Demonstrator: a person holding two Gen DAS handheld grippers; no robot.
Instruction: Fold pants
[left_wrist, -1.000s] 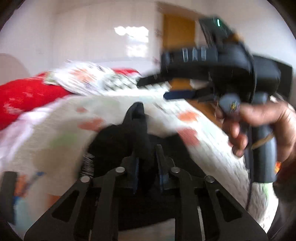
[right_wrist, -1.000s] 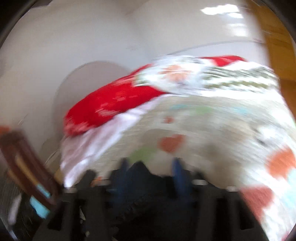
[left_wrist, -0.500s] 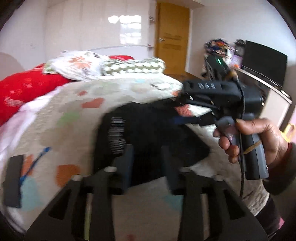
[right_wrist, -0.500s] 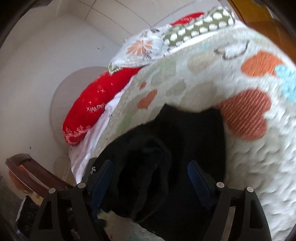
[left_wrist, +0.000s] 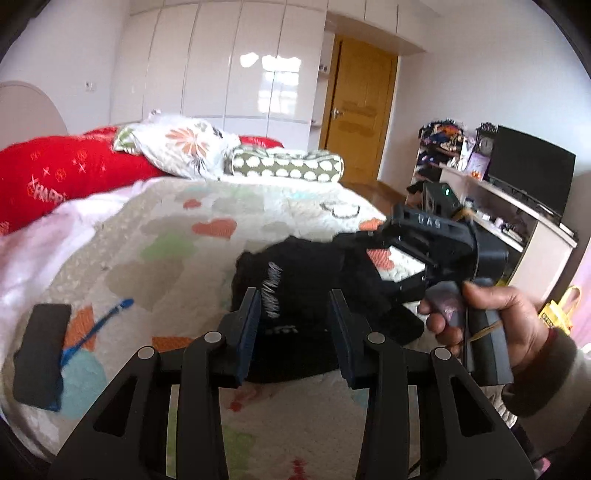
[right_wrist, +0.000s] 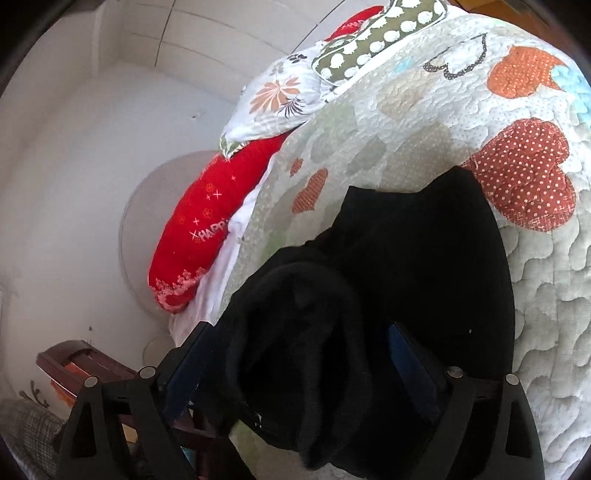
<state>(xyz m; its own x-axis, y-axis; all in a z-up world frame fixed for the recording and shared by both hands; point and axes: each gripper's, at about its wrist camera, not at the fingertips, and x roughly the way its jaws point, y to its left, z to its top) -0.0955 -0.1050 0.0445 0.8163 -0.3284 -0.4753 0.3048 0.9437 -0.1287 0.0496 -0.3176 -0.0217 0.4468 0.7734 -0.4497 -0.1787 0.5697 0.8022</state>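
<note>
The black pants (left_wrist: 310, 284) lie in a bunched heap on the patchwork quilt (left_wrist: 166, 236), with a white printed mark on the cloth. My left gripper (left_wrist: 293, 306) is open and empty, its jaws apart just in front of the heap. In the right wrist view the pants (right_wrist: 424, 258) spread over the quilt (right_wrist: 424, 122). My right gripper (right_wrist: 295, 343) is open, its jaws wide on either side of a raised fold of the cloth. The right gripper (left_wrist: 373, 247) also shows in the left wrist view, held in a hand at the far right of the heap.
A red pillow (left_wrist: 62, 177), a floral pillow (left_wrist: 184, 147) and a dotted bolster (left_wrist: 288, 166) lie at the bed's head. A black pad (left_wrist: 40, 354) and a blue toothbrush (left_wrist: 96, 328) lie on the quilt at left. A TV (left_wrist: 532, 170) stands on a shelf at right.
Both grippers have let go of the pants and opened. The pants have dropped onto the quilt. The left gripper has drawn back from the heap.
</note>
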